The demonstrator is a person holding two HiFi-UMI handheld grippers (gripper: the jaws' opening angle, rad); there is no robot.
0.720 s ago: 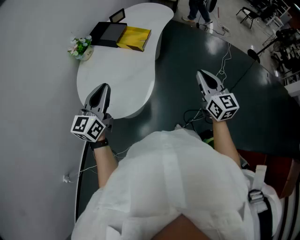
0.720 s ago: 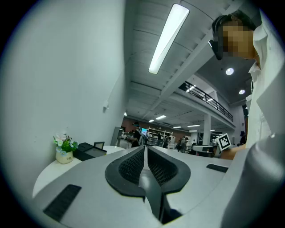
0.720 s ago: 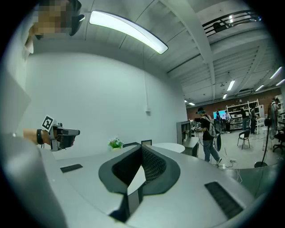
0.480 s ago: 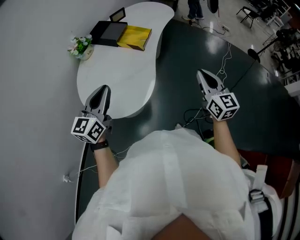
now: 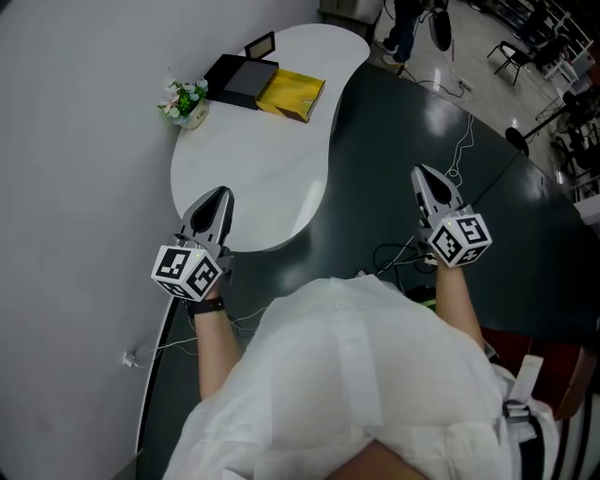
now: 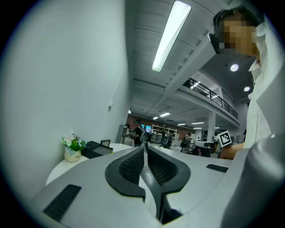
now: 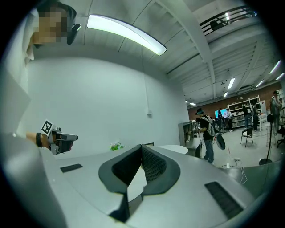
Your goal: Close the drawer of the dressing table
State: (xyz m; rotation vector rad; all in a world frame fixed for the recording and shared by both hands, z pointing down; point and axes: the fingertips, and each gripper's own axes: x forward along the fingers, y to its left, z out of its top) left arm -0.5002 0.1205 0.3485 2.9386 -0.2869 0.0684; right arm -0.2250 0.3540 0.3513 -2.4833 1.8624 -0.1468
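Head view looks steeply down on a white, curved worktop (image 5: 267,159) standing against the grey wall (image 5: 75,141) at about 11 o'clock from the person in white (image 5: 347,375). Its drawer is hidden from this angle. At the far end of the worktop, toward 12 o'clock, lie a black box (image 5: 239,77) and, just beside it at its 3 o'clock, a yellow packet (image 5: 292,94). A small frame (image 5: 260,44) stands behind them. A pot of flowers (image 5: 185,100) sits by the wall edge at the box's 9 o'clock. The left gripper (image 5: 220,195) is held level, its tip showing over the worktop's near rim at roughly 7 o'clock of the top. Its fingers are pressed together with nothing between them, as the left gripper view shows plainly. The right gripper (image 5: 422,172) is held level over the dark floor (image 5: 487,159) at the near rim's 3 o'clock, well apart from the worktop. Its fingers also meet at the tips and hold nothing. A cable (image 5: 394,251) trails on the floor between the two arms, and another person (image 5: 405,28) stands beyond the far end at 1 o'clock.
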